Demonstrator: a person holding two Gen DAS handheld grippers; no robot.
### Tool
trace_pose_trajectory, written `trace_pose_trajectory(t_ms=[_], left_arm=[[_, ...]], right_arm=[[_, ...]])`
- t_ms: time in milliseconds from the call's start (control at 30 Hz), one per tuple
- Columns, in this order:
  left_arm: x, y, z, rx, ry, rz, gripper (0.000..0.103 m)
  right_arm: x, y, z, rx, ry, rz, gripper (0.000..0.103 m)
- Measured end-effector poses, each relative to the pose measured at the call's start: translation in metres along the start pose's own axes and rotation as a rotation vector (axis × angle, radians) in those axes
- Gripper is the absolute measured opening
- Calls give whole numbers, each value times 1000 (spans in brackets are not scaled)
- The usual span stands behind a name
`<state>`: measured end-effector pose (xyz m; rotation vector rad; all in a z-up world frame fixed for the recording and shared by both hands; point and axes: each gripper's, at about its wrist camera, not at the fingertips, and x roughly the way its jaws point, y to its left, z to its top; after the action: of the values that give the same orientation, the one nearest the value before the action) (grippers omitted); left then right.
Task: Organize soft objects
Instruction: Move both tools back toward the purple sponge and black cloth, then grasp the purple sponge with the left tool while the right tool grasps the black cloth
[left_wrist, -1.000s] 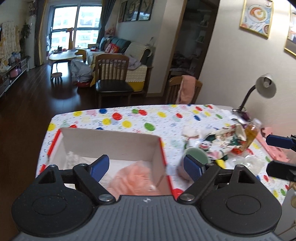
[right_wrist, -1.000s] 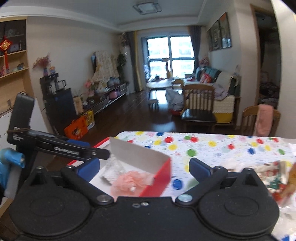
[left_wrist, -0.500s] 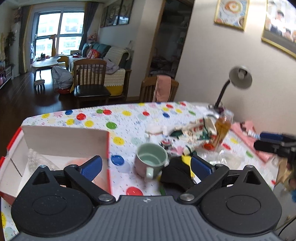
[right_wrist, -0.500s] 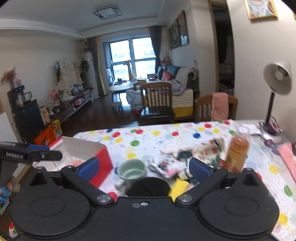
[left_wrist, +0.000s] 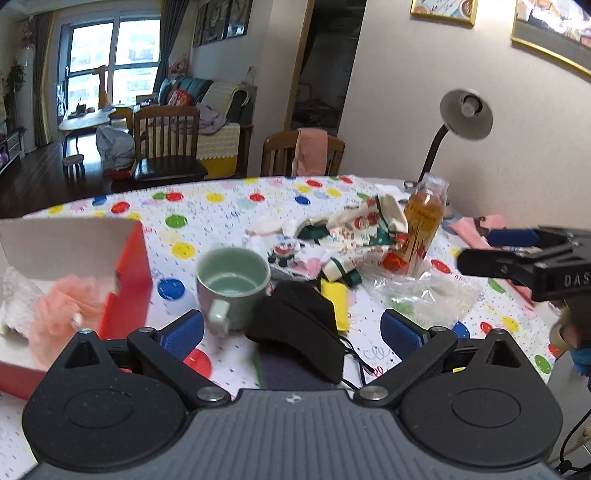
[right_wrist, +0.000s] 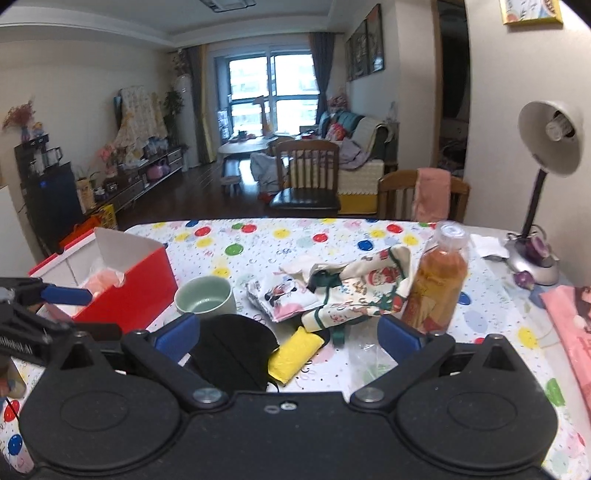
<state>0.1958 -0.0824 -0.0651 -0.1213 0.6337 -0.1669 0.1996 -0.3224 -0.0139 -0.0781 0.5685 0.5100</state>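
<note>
My left gripper (left_wrist: 291, 332) is open, low over the table, with a black soft cloth (left_wrist: 299, 325) lying between its blue pads (left_wrist: 183, 334) and touched by neither. My right gripper (right_wrist: 288, 336) is open too, above the same black cloth (right_wrist: 229, 350) and a yellow sponge (right_wrist: 295, 354). A patterned cloth heap (right_wrist: 362, 288) lies just beyond. At the left stands a red box (left_wrist: 129, 280) holding a pink fluffy piece (left_wrist: 66, 299) and a white one (left_wrist: 14, 299). Each gripper shows in the other's view: right gripper (left_wrist: 491, 249), left gripper (right_wrist: 48, 306).
A green mug (left_wrist: 232, 284) stands between the box and the black cloth. A bottle of amber drink (right_wrist: 436, 288) stands upright by the heap, with a clear plastic bag (left_wrist: 424, 295) in front. A desk lamp (right_wrist: 546, 147) and pink cloth (right_wrist: 569, 314) are at the right. Chairs stand behind the table.
Both grippers have swung right and down, from over the red box to the mug and black cloth. The left jaws have spread a little wider. The pink piece stays in the box.
</note>
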Motion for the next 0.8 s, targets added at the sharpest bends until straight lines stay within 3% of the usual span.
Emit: trace_pose_trajectory(t_ms=[233,400,533,800], left_arm=[[30,-17,-16,-24,61,108,102],[49,-19,-31,-42,98,146,102],[64,-20,-44,-48,145,176,102],[84,-19,-59,-73,189,223,102]], right_arm=[[41,-2,4,-61,61,134,103],[77,5,5,-80,114,216,103],[100,21,0,-174,124,274,103],[143,51,-6,-321,192,318,103]])
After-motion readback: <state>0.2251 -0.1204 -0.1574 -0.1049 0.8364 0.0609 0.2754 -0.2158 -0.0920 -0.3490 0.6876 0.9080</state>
